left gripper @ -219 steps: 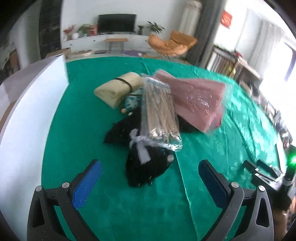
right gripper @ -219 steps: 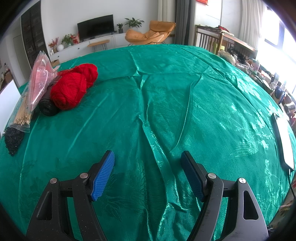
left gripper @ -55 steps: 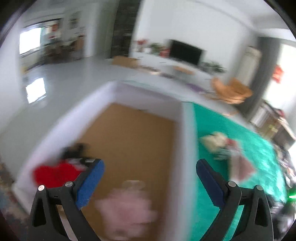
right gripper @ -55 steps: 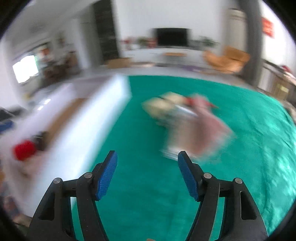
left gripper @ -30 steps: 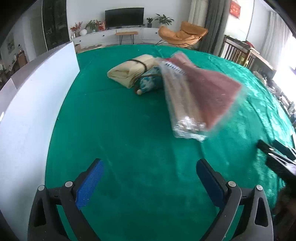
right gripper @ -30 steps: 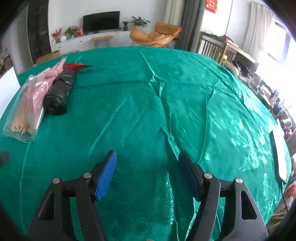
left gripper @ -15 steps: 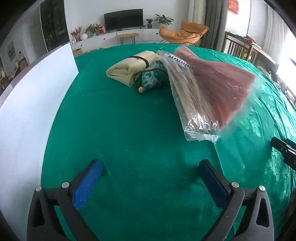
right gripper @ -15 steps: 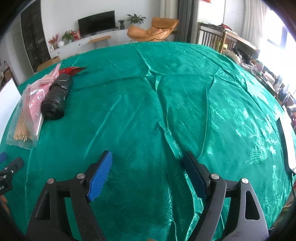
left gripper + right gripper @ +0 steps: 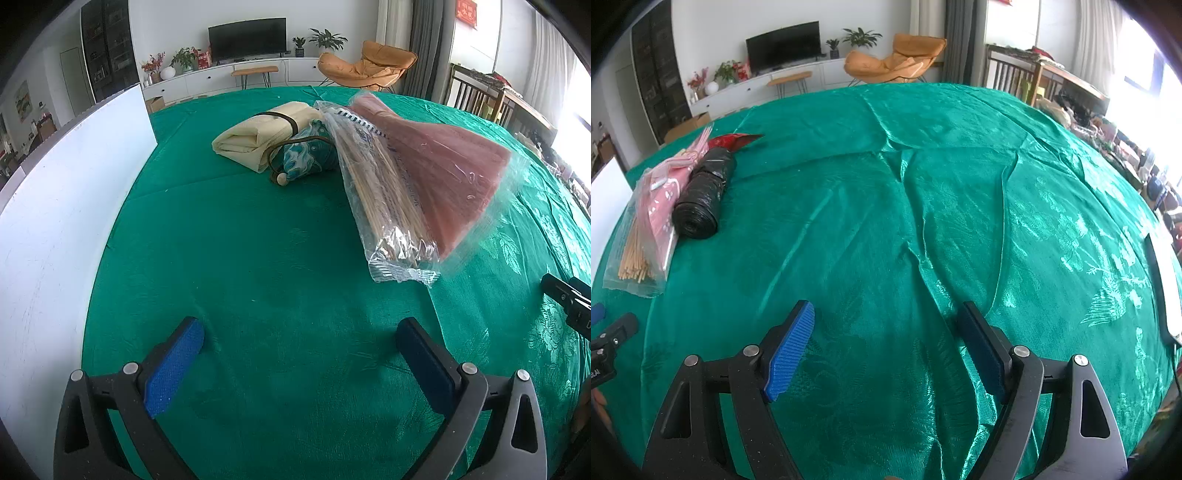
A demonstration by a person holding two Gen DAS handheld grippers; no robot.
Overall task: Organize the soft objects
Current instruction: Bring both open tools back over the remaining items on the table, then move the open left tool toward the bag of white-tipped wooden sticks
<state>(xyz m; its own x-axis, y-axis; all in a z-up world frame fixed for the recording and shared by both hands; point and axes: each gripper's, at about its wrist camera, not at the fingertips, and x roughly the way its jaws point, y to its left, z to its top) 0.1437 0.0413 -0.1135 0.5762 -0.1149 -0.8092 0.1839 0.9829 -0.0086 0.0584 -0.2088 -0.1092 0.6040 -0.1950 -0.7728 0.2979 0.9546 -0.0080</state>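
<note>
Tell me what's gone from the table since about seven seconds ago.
The black fluffy pile and the red yarn are gone. The right tongs have just been opening, with nothing between them. The cream roll, teal pouch, stick bag, pink bag and black roll remain on the cloth.

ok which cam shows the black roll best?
Right wrist: the black roll lies in plain sight on the green cloth, beside the pink packet. Left wrist shows none of it; the packets hide that side.
</note>
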